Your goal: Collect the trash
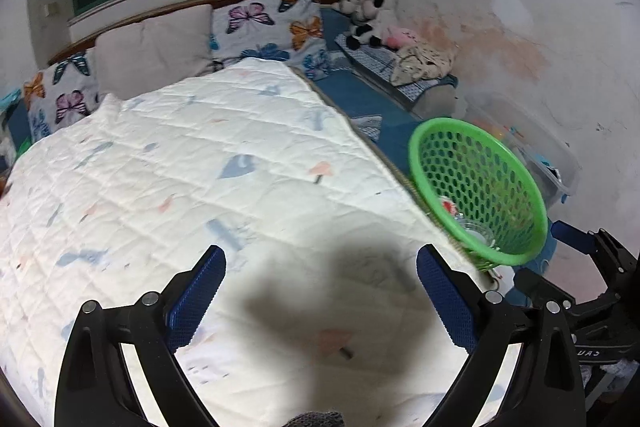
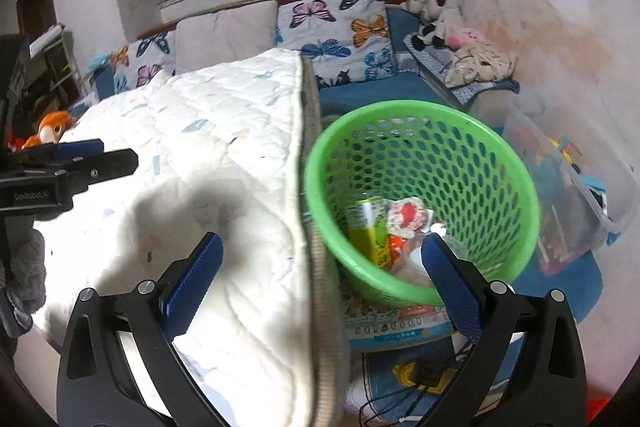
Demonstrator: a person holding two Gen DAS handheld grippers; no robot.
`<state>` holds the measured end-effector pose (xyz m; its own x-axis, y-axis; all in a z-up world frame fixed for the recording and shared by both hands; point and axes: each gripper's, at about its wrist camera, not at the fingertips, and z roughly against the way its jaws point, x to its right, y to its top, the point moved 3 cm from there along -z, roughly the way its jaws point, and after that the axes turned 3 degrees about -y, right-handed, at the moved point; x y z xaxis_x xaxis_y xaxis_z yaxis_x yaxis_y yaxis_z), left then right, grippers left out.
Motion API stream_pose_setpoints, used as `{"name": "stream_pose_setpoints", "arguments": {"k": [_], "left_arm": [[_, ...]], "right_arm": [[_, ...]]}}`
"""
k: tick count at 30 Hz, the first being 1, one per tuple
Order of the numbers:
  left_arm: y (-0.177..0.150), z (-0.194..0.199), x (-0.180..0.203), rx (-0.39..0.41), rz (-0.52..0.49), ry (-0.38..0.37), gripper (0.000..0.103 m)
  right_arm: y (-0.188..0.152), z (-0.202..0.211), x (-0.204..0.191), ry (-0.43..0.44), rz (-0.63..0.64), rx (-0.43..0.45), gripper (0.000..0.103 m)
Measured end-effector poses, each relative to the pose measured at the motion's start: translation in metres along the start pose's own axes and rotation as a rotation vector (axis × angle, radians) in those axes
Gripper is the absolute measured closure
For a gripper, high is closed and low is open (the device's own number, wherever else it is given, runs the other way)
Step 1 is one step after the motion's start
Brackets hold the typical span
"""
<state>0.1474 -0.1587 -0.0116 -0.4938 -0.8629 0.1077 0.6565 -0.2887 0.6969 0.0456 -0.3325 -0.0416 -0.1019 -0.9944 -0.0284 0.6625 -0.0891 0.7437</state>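
Note:
A green mesh basket (image 2: 476,163) stands on the floor beside the bed, also at the right of the left wrist view as the basket (image 1: 500,187). In it lie a green carton (image 2: 366,227), a red-and-white wrapper (image 2: 406,217) and other scraps. My right gripper (image 2: 322,251) hangs open over the quilt's edge and the basket's near rim, with nothing between its blue pads. My left gripper (image 1: 320,263) is open above the white quilt (image 1: 180,167), empty too. It shows as the left gripper (image 2: 76,155) at the left of the right wrist view, and the right gripper's fingers (image 1: 576,237) show at the right edge of the left wrist view.
Butterfly pillows (image 2: 340,35) and plush toys (image 2: 436,15) lie at the head of the bed. A clear storage bin (image 2: 572,187) stands right of the basket. A printed box (image 2: 392,323) and a yellow item with cables (image 2: 424,373) lie on the blue floor mat.

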Motion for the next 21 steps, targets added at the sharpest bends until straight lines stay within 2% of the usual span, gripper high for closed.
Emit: {"name": "stream_pose_setpoints", "arguments": {"k": [4, 11, 21], "left_arm": [[-0.009, 0.012, -0.015, 0.025, 0.003, 0.056, 0.010], [-0.028, 0.034, -0.044, 0.065, 0.034, 0.150, 0.010], [-0.046, 0.064, -0.074, 0.116, 0.118, 0.226, 0.009]], "right_arm": [[-0.001, -0.005, -0.018, -0.002, 0.038, -0.010, 0.005], [0.002, -0.006, -0.039, 0.005, 0.033, -0.005, 0.004], [0.010, 0.002, -0.063, -0.006, 0.036, 0.042, 0.004]]}}
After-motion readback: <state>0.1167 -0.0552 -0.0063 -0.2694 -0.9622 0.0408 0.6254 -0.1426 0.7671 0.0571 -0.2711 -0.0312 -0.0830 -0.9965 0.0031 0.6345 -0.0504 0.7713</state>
